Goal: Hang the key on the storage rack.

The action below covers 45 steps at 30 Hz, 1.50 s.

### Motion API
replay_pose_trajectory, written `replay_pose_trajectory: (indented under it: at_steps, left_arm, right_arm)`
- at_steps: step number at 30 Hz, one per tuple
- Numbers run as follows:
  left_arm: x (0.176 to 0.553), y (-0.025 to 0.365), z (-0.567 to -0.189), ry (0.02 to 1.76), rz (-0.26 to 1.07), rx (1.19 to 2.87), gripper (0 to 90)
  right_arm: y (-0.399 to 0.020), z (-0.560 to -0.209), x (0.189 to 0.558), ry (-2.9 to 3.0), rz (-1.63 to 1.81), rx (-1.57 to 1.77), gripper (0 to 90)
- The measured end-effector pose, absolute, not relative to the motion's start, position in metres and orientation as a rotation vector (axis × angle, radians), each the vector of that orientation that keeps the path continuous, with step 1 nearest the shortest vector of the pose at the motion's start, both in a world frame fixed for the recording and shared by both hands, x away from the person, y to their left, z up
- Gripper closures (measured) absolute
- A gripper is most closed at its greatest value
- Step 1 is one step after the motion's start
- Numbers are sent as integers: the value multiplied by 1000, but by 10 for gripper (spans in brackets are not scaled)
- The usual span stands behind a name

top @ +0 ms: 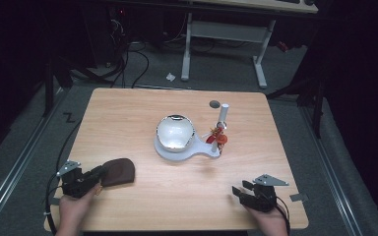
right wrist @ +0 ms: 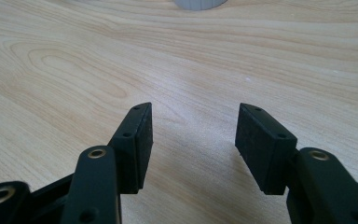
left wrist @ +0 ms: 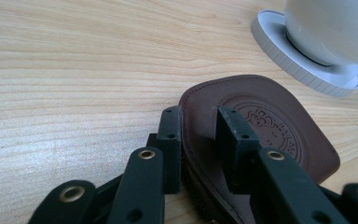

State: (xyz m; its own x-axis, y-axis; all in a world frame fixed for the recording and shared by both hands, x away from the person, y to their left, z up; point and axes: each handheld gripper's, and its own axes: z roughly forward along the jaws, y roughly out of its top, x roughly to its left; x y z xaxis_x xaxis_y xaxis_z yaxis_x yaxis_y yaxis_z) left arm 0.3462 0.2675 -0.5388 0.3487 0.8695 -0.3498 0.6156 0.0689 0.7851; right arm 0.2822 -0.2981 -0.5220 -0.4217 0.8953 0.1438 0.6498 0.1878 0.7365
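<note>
From the high view, your left hand-held gripper [top: 97, 176] sits at the tabletop's [top: 128, 113] 8 o'clock corner, its tips at the near edge of the flat brown leather pouch [top: 118, 171]. Your right hand-held gripper [top: 239, 190] rests at 5 o'clock, well apart from everything. At the centre stands a white round dish on a white keyhole-shaped base [top: 175, 133], with a white upright post carrying small red pieces [top: 221, 129] just beside it at 3 o'clock.

In the left gripper view, the left hand-held gripper [left wrist: 199, 128] straddles the rim of the brown leather pouch [left wrist: 279, 126]: one jaw stands outside the edge, the other over the embossed face. A narrow gap shows beside the inner pad, so you are not yet clamping it; the jaws are loose around the edge. The white base [left wrist: 279, 44] lies at 1 o'clock.

In the right gripper view, your right hand-held gripper [right wrist: 193, 135] is released, jaws wide over bare wood.
</note>
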Motion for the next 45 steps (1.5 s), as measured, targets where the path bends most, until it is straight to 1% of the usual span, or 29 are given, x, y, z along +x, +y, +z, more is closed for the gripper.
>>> replay_pose_trajectory:
  at_steps: [2, 3, 4, 8, 9, 12, 17, 24, 34, 45]
  left_arm:
    - [346, 266, -538, 1346, 331, 1647, 732]
    - [345, 266, -538, 1346, 343, 1654, 792]
    - [345, 265, -538, 1345, 349, 1657, 810]
    - [344, 265, -537, 1341, 368, 1667, 815]
    - [344, 265, -537, 1342, 367, 1666, 832]
    - [344, 264, -536, 1338, 376, 1676, 841]
    - [341, 264, -534, 1335, 350, 1658, 859]
    - [337, 266, -529, 1300, 339, 1622, 862]
    - [325, 260, -513, 1221, 396, 1609, 867]
    - [318, 254, -503, 1167, 418, 1592, 868]
  right_arm:
    - [-299, -522, 283, 2150, 1081, 1461, 468]
    - [-299, -522, 283, 2148, 1081, 1463, 468]
    - [-300, -522, 283, 2146, 1083, 1463, 468]
    - [-301, -522, 283, 2146, 1082, 1469, 468]
    - [-300, -522, 283, 2150, 1080, 1463, 468]
    - [-300, -522, 283, 2154, 1079, 1457, 468]
    - [-300, -524, 284, 2156, 1083, 1468, 469]
    - [-300, -523, 285, 2149, 1090, 1466, 469]
    - [-303, -523, 286, 2141, 1101, 1471, 470]
    - [-307, -520, 284, 2109, 1107, 1484, 472]
